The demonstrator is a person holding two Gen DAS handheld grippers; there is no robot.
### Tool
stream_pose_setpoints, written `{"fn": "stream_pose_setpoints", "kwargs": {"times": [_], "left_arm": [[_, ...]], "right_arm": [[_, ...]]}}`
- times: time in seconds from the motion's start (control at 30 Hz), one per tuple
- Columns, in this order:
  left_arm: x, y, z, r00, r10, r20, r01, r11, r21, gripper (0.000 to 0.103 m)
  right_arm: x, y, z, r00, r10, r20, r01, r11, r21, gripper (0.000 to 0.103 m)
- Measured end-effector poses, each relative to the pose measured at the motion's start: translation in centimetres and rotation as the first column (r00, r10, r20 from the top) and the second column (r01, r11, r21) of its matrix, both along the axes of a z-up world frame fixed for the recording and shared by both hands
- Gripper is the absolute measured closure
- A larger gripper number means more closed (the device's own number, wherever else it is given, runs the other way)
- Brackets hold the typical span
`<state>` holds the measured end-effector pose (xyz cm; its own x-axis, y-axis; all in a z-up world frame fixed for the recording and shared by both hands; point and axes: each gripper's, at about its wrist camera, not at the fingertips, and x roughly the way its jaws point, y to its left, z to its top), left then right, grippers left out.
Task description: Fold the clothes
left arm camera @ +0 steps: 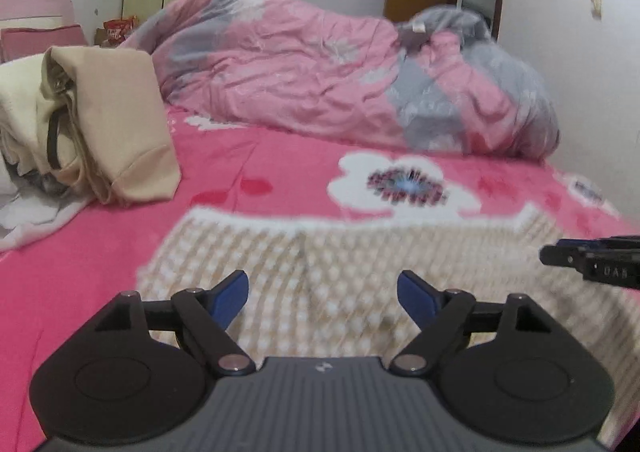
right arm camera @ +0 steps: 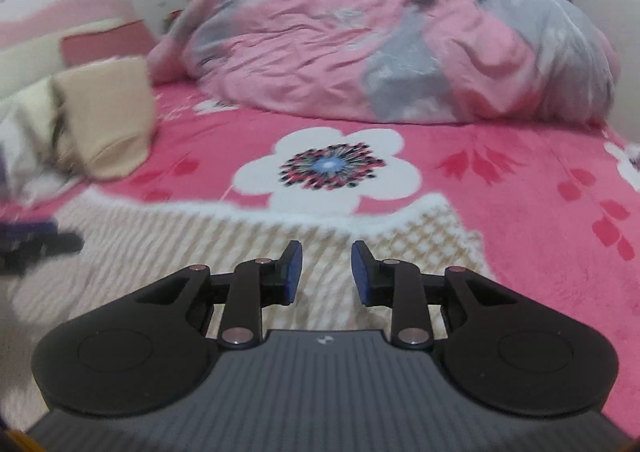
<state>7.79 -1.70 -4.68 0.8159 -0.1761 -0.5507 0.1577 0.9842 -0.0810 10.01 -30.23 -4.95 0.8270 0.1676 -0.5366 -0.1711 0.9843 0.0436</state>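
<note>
A fuzzy beige garment with white checks (left arm camera: 360, 252) lies flat on the pink flowered bed cover, right in front of both grippers; it also shows in the right wrist view (right arm camera: 200, 236). My left gripper (left arm camera: 323, 294) is wide open and empty just above the garment's near part. My right gripper (right arm camera: 326, 272) is open with a narrower gap, empty, over the garment's right part. The right gripper's tip shows at the right edge of the left wrist view (left arm camera: 592, 260). The left gripper shows blurred at the left edge of the right wrist view (right arm camera: 36, 244).
A stack of folded beige and cream clothes (left arm camera: 100, 124) stands at the left of the bed (left arm camera: 280, 172). A bunched pink and grey quilt (left arm camera: 340, 72) fills the far side. A wall runs along the right, a wardrobe and a door stand behind.
</note>
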Motion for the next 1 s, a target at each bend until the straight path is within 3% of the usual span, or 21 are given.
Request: {"fn": "stream_pose_setpoints", "kwargs": {"times": [0.1,0.23,0.4,0.5,0.67,0.77,0.87,1.0], "left_arm": [[0.1,0.4,-1.6,0.999,0.014,-0.037,-0.014,1.0,0.019,0.02],[-1.7,1.3,-0.3,1.0,0.02,-0.023,-0.02,1.0,-0.011,0.02],[-2.1,3.3,-2.0,0.998,0.04,-0.044,-0.043,0.998,-0.051,0.02],[-2.6,2.7,-0.9,0.997,0.057,-0.057,-0.059,0.998,-0.025,0.02],[-5.5,1.7,1.2,0.999,0.043,0.007,-0.043,0.998,-0.053,0.016],[-6.8,-0.2,1.1,1.0,-0.002,0.014,0.003,1.0,-0.028,0.01],[-7.0,-2.5,-0.4,0.999,-0.034,-0.024,0.035,0.999,0.034,0.008],[-7.4,-4.5,-1.6,0.999,0.03,-0.012,-0.028,0.993,0.111,0.0]], "right_arm": [[-0.5,0.7,-2.5,0.999,0.035,-0.039,-0.039,0.993,-0.108,0.074],[-1.4,0.1,-2.6,0.999,0.022,-0.026,-0.024,0.997,-0.076,0.074],[-2.4,-0.7,-2.8,1.0,0.005,-0.011,-0.005,0.999,-0.036,0.068],[-3.0,-1.2,-2.8,1.0,-0.01,-0.008,0.01,1.0,-0.006,0.066],[-6.0,0.1,0.7,0.998,0.054,0.012,-0.055,0.993,0.107,0.063],[-8.2,1.6,1.1,0.992,0.12,0.044,-0.124,0.986,0.111,0.062],[-8.8,2.4,-0.6,0.991,0.131,0.039,-0.134,0.986,0.098,0.056],[-9.6,3.5,-2.9,0.989,0.145,0.031,-0.147,0.986,0.081,0.055]]}}
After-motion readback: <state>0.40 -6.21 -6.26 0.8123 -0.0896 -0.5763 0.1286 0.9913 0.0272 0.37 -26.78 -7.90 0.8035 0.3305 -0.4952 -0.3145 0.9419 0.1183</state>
